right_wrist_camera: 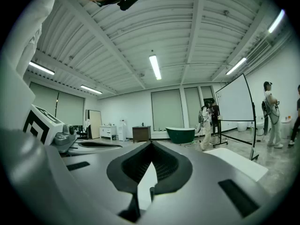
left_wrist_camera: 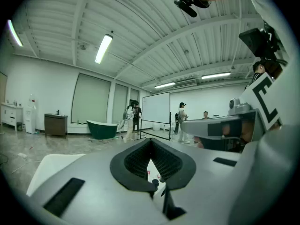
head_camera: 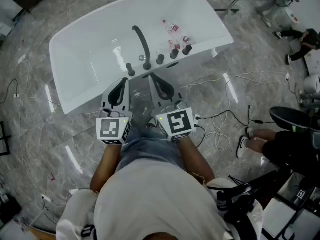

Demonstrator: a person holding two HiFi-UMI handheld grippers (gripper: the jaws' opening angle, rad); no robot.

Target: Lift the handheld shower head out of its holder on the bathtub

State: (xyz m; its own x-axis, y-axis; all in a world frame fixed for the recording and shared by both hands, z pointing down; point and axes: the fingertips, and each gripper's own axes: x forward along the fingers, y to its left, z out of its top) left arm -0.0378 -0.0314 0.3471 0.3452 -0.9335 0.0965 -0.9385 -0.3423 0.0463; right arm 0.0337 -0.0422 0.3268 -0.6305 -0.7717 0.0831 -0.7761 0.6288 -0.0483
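Closest below the head camera is my pale shirt (head_camera: 150, 194), with both forearms reaching forward. Each hand holds a gripper, side by side and near each other, their marker cubes (head_camera: 114, 129) facing up at me. My left gripper (head_camera: 122, 81) has its jaws together with nothing between them; in its own view the dark pads meet at the tips (left_wrist_camera: 151, 142). My right gripper (head_camera: 154, 79) looks the same, jaws together and empty (right_wrist_camera: 151, 144).

Both point at the near rim of the white tub (head_camera: 90, 44), which stands at an angle on the grey marble floor (head_camera: 45, 134). A row of black fittings sits on that rim: a tall curved spout (head_camera: 142, 41), round knobs (head_camera: 173, 54) to its right, and at the left end the shower head (head_camera: 130, 70), a short black wand standing in its holder. It is just ahead of my left gripper's tips, not touched by either gripper.

Small red-and-white bottles (head_camera: 172, 28) lie on the tub's far side. Cables (head_camera: 215, 119) trail over the floor to my right, near a seated person's shoes (head_camera: 245, 141). Across the room the right gripper view shows a green tub (right_wrist_camera: 180, 135).
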